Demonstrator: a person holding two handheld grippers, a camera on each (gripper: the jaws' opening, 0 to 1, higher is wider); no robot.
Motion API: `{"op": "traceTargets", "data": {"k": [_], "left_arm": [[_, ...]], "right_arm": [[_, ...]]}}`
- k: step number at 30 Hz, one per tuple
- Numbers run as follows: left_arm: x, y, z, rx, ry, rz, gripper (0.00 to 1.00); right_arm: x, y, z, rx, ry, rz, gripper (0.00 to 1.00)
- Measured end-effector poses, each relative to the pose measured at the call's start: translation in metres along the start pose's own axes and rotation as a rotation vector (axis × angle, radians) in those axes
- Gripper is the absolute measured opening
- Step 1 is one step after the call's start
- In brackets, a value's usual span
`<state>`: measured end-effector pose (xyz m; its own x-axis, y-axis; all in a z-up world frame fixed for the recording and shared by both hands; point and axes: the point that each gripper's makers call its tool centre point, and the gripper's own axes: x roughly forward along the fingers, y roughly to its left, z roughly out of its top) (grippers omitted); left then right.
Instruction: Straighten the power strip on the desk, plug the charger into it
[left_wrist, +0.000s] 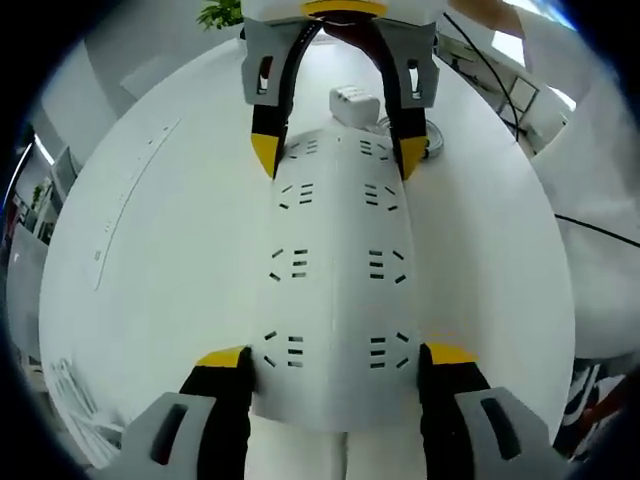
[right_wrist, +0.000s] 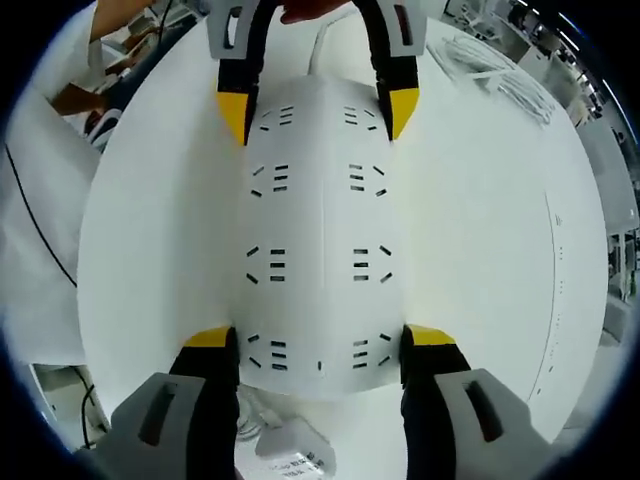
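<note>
Bright, even overhead light washes the white counter (left_wrist: 150, 250) almost to glare, with only faint soft shadows. Fisheye distortion bends straight edges toward the rim, where detail softens and blurs

The long white multi-socket power strip (left_wrist: 335, 270) is viewed lengthwise and from very close in the left gripper view, from one end. It is viewed from the opposite end in the right gripper view (right_wrist: 318, 240). The strip and the white round desk (left_wrist: 170, 250) are shared, each view facing the other gripper.
</note>
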<state>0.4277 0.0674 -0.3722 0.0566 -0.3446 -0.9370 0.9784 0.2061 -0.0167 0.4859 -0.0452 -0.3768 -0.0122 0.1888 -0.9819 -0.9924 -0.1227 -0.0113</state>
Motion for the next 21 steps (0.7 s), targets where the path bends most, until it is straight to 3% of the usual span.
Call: {"op": "traceTargets", "data": {"k": [9, 21], "left_arm": [[0.002, 0.014, -0.003, 0.008, 0.018, -0.005, 0.68], [0.004, 0.02, 0.0, 0.044, 0.05, -0.014, 0.68]], "right_arm": [[-0.001, 0.022, -0.004, 0.032, -0.013, -0.021, 0.64], [-0.003, 0.034, -0.007, 0.089, -0.022, -0.046, 0.64]]}}
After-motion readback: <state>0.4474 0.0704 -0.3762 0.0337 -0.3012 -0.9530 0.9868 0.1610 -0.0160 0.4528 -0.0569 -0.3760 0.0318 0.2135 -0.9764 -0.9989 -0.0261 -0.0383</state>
